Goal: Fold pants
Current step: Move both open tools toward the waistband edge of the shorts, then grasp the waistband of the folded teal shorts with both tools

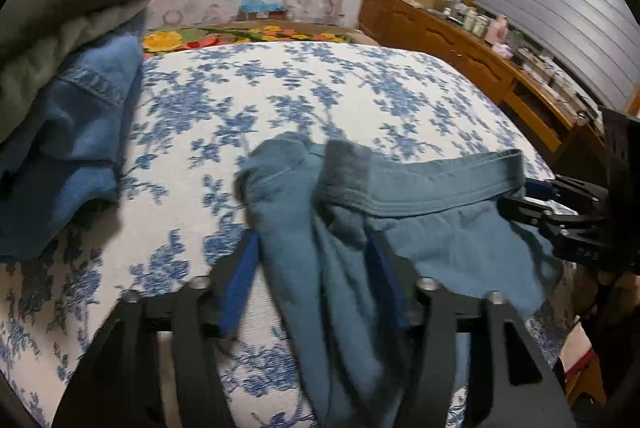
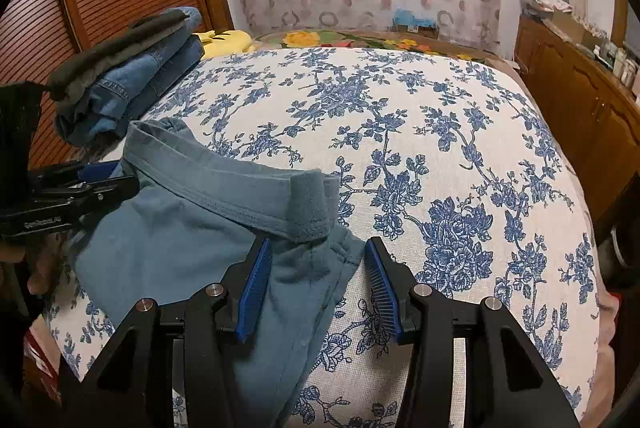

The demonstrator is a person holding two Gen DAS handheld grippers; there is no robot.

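blue-grey pants [image 2: 192, 220] bunched at near edge of flowered bedspread [image 2: 440, 148], waistband up | left gripper [image 1: 316, 280] wide, fabric draped between the pads | right gripper [image 2: 320, 284] wide, straddling the waistband corner | folded clothes stack [image 2: 128, 76] at far left edge | loads of bare spread ahead and to the right

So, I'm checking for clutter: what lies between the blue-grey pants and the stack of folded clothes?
Only bare floral bedspread lies between the pants and the folded stack. The left wrist view shows it.
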